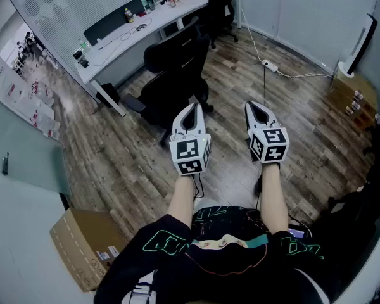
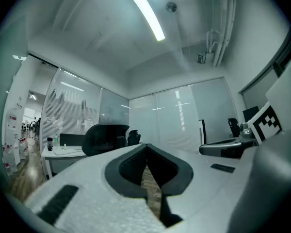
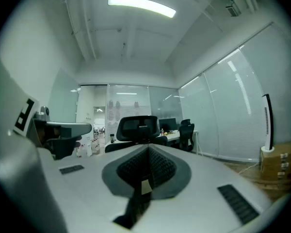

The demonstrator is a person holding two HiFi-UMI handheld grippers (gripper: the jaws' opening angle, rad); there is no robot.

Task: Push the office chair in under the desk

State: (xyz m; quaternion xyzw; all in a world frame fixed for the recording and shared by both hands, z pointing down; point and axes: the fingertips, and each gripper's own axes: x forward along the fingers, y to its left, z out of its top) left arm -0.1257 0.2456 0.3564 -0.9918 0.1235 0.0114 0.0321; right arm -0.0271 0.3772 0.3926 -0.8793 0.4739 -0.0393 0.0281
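Nearest the person, by their left side, a cardboard box (image 1: 82, 246) sits against the pale wall. From there bare wooden floor (image 1: 114, 157) runs forward. Both forearms reach out level over that floor, side by side with a clear strip between them. The left gripper (image 1: 191, 107) has its jaws pressed together with nothing between them, and the right gripper (image 1: 256, 106) is likewise closed and empty. Just beyond their tips stands the black office chair (image 1: 177, 68), its backrest turned towards the grippers. The left gripper's tip is close to the chair but apart from it. The chair is pulled out from the long white desk (image 1: 123, 40), which runs on a slant along the slatted glass wall (image 1: 69, 5). The chair's front is near the desk's edge but not under it. To the chair's right the floor lies open as far as a power strip (image 1: 270, 66) with its trailing cable. Brown stacked boxes (image 1: 351, 97) stand at the right wall. At the far end of the desk a second chair (image 1: 220, 5) stands close in against it.
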